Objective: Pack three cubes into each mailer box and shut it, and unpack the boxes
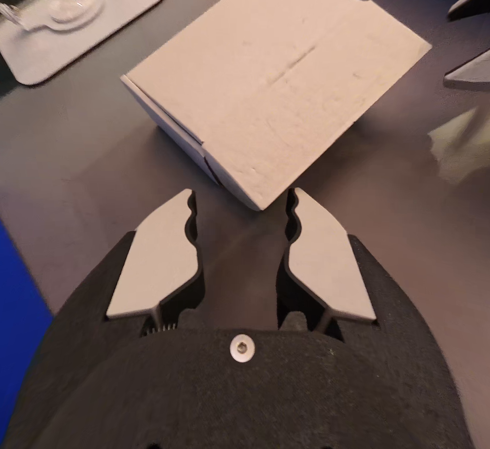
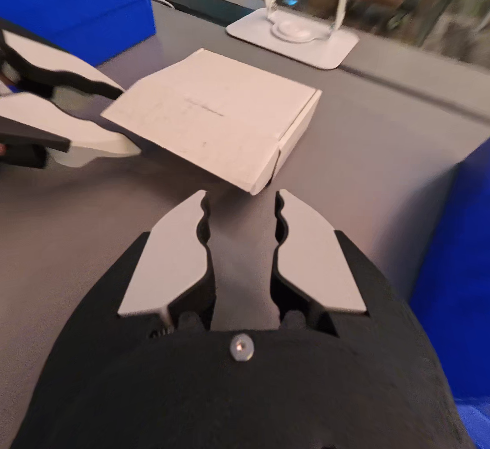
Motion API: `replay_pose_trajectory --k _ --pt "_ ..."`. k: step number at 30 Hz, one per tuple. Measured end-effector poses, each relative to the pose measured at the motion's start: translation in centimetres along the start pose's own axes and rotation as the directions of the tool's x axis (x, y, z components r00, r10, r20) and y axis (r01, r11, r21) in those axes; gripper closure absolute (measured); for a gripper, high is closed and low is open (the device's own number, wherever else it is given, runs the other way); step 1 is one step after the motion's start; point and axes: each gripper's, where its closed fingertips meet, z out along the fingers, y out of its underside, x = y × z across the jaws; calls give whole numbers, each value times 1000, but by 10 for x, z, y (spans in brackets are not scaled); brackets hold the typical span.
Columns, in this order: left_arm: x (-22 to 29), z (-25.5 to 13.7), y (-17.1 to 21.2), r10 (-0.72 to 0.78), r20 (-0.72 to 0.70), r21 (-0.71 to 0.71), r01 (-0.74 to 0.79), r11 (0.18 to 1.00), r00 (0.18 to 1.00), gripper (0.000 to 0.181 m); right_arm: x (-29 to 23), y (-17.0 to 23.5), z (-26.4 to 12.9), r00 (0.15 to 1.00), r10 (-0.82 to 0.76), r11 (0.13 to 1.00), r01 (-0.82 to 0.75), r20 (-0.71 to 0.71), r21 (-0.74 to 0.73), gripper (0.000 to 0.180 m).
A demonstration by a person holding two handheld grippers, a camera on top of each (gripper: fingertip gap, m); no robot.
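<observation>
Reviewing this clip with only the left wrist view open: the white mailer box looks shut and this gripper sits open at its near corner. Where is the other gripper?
Observer: The right gripper is open too. Its tips stop just short of a different corner of the mailer box, and I see no contact.
Operator: Does the lid look closed from that side?
Observer: Yes, the lid lies flat over the side wall there, and no cubes are visible.
Operator: Anything beyond the box that I can't see?
Observer: A flat black device with a white cable lies at the far table edge, next to the white stand base.
</observation>
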Motion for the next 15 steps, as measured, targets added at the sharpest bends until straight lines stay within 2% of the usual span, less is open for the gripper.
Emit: replay_pose_trajectory --k 3,8,12,15 --pt "-5 3 2 55 54 -18 -54 998 997 125 6 4 11 987 -98 994 92 -128 -53 126" --pt "0 1 -1 54 48 18 -55 998 997 144 -2 13 27 994 -46 995 36 -99 -97 132" --pt "2 0 -2 19 27 32 -20 999 999 151 -1 6 26 990 -70 996 62 -120 -64 143" --pt "6 5 -2 -2 -18 18 2 1000 1000 154 0 5 29 990 -64 996 55 -129 -69 144"
